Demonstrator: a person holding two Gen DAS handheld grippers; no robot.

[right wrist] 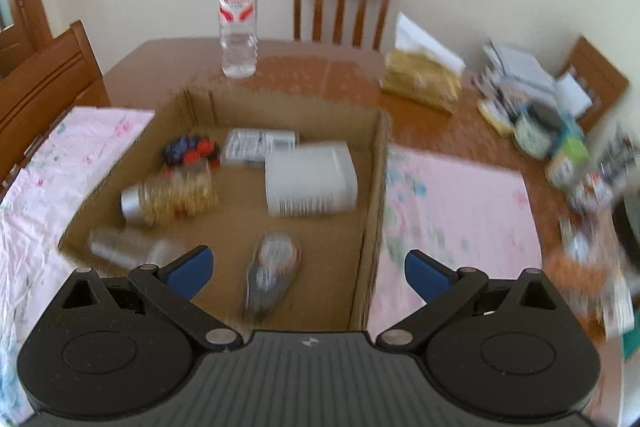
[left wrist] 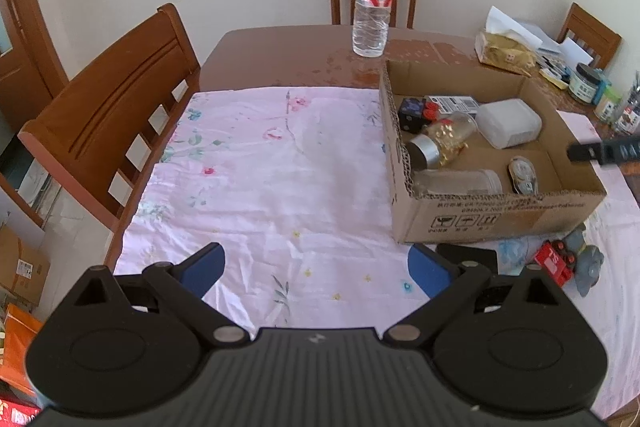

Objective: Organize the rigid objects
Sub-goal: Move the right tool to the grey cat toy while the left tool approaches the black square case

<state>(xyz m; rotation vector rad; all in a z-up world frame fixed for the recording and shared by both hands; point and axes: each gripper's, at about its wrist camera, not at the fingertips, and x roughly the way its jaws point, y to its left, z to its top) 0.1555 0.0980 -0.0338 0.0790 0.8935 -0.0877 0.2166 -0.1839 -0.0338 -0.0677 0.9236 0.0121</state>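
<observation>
Both grippers empty, jaws apart: left gripper (left wrist: 314, 269) over the floral cloth (left wrist: 260, 167), right gripper (right wrist: 306, 269) above the cardboard box (right wrist: 376, 163). Box already holds jars and a white container (right wrist: 310, 179); a red toy vehicle (left wrist: 554, 263) lies outside, near its front wall. Risk: right view is motion-blurred, so a hasty descent could clip the box wall.

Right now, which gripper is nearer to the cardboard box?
Right. The right gripper hovers over the cardboard box near edge; the left gripper hangs over the pink cloth, left of it.
</observation>
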